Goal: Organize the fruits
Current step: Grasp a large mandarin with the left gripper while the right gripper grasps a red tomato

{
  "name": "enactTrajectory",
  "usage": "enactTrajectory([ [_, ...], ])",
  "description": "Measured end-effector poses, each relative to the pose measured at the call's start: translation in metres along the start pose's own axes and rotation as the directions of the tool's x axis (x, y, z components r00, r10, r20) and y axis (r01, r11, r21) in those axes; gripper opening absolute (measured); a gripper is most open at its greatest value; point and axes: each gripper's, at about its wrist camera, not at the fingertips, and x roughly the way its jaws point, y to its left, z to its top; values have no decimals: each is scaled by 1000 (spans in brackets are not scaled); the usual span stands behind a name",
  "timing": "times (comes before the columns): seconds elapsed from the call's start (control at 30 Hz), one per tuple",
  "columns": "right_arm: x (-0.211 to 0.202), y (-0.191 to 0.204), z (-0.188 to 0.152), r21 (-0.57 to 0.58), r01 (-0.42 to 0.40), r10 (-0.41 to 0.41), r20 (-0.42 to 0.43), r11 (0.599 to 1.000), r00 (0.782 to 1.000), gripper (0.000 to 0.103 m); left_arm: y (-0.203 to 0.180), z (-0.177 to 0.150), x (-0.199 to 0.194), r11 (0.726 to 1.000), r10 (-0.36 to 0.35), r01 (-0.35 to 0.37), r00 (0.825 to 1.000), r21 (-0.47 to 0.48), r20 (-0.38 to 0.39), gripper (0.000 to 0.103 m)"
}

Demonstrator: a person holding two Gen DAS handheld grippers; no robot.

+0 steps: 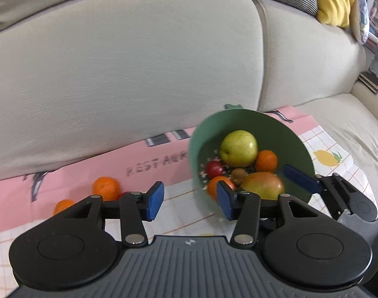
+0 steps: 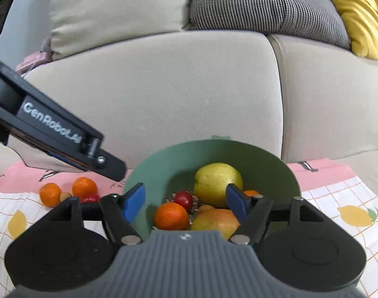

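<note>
Evidently gathering is under way: the green bowl [image 2: 211, 159], centre frame, holds several fruits, while oranges [image 2: 84, 186] wait at lower left on the cloth [image 2: 337, 193]. Both the left gripper [image 1: 190, 200] and right gripper [image 2: 186, 202] are spread wide, empty. Next, an orange must be reached.

Both wrist views low, sofa-facing; shared green bowl [image 1: 251, 124] close ahead

one green bowl [image 2: 213, 154] stands on the cloth [image 2: 337, 193] toward its back edge. in the bowl: one yellow-green apple [image 2: 217, 182], two oranges [image 2: 171, 216] [image 1: 266, 161], one mango [image 1: 263, 186], one small red fruit [image 2: 183, 199], one kiwi [image 1: 238, 174]. near the cloth's left edge: two more oranges [image 2: 50, 193] [image 2: 84, 186], one red fruit [image 2: 90, 198], one small tan fruit [image 2: 65, 195].
</note>
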Motion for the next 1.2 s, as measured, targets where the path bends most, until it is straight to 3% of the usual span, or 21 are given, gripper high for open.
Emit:
enactTrajectory([
  [0.17,-9,14,-8,20,-25,25,-7,999,1000,73,12,-21,-22,998,60,-60,998,0,27,58],
  [0.5,-20,56,-22,-83,-47,44,-47,995,998,78,41,-56,-47,989,147,-147,987,-9,59,60],
  [1.2,-1,108,-35,-169,-12,-5,-101,986,995,82,109,-88,-31,976,88,-72,994,-207,69,60],
])
